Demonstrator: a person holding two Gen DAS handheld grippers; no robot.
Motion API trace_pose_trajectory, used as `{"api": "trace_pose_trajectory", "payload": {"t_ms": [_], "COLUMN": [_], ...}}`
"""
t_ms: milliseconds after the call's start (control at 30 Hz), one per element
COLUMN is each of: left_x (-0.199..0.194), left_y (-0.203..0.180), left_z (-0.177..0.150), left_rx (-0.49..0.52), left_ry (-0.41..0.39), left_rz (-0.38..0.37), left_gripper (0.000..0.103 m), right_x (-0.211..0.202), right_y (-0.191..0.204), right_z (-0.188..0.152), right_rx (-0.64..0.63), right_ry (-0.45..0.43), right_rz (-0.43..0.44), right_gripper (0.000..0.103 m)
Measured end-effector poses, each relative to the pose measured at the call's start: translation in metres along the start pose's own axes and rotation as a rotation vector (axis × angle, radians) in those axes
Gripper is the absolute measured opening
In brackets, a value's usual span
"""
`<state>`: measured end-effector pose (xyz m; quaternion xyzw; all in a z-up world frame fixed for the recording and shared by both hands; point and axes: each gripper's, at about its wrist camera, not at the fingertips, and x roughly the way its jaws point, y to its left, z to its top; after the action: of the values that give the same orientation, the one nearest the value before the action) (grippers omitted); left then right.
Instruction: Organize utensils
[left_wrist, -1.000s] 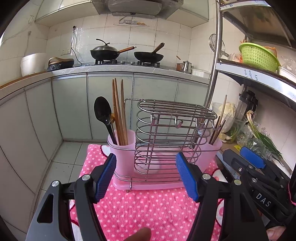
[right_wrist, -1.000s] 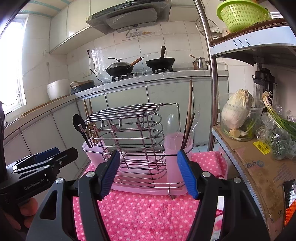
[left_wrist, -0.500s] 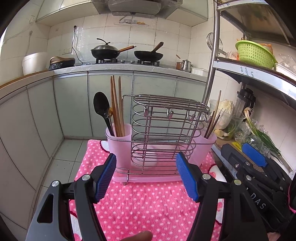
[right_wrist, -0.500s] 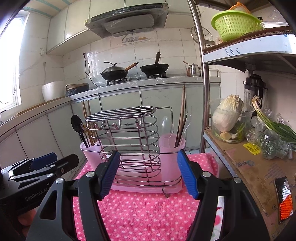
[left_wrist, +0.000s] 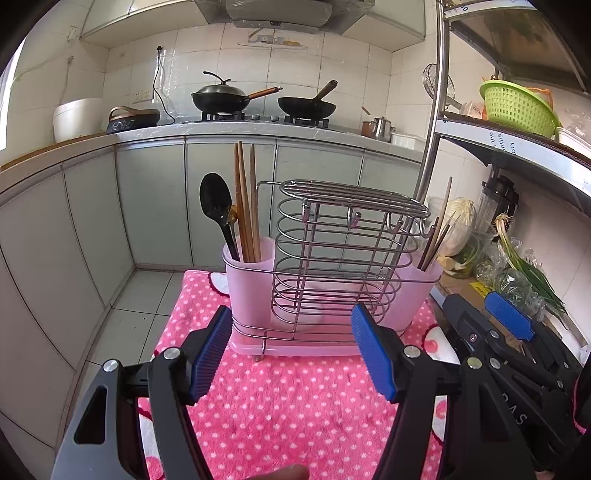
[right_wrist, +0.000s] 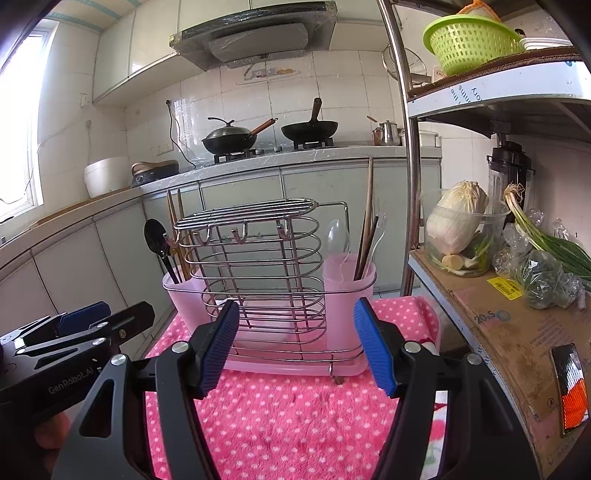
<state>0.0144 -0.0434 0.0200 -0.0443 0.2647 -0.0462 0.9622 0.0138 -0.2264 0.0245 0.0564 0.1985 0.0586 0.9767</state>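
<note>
The utensil rack (left_wrist: 332, 273), a wire frame with a pink plastic cup at each end, stands on the pink dotted cloth (left_wrist: 295, 398) just ahead of both claws. From the left gripper (left_wrist: 290, 350) it sits straight in front, beyond the blue pads, apart from them. The left pink cup (left_wrist: 249, 284) lies ahead and slightly left of that claw, holding a black spoon (left_wrist: 216, 206) and wooden chopsticks (left_wrist: 245, 203). The right pink cup (right_wrist: 349, 291) lies just ahead of the right gripper (right_wrist: 295, 345), between its pads as seen from behind, holding a clear spoon (right_wrist: 337, 236) and darker chopsticks (right_wrist: 365, 236). Both claws stand wide with nothing between the pads; the right gripper's pads are clear of the rack.

Against the frames a second ago, the rack looks a little farther from each claw and sits lower in both views, with more cloth showing before it. The jaw spacing has not changed. The other gripper still shows at the edge of each view.
</note>
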Motion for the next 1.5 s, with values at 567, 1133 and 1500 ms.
{"api": "trace_pose_trajectory", "payload": {"t_ms": [567, 1133, 1500], "left_x": [0.0017, 0.0024, 0.0049], "left_y": [-0.0011, -0.0022, 0.0001], "left_z": [-0.0004, -0.0002, -0.0039], "left_rx": [0.006, 0.007, 0.014], "left_ry": [0.003, 0.005, 0.013], "left_rz": [0.002, 0.003, -0.006], "left_gripper": [0.065, 0.065, 0.065], "right_x": [0.0041, 0.0058, 0.0060], "right_y": [-0.0003, -0.0002, -0.0007], "right_z": [-0.0013, -0.0018, -0.0022], "right_rx": [-0.004, -0.005, -0.004], "right_ry": [0.010, 0.015, 0.016], "right_rz": [0.001, 0.002, 0.002], "right_gripper": [0.065, 0.065, 0.065]}}
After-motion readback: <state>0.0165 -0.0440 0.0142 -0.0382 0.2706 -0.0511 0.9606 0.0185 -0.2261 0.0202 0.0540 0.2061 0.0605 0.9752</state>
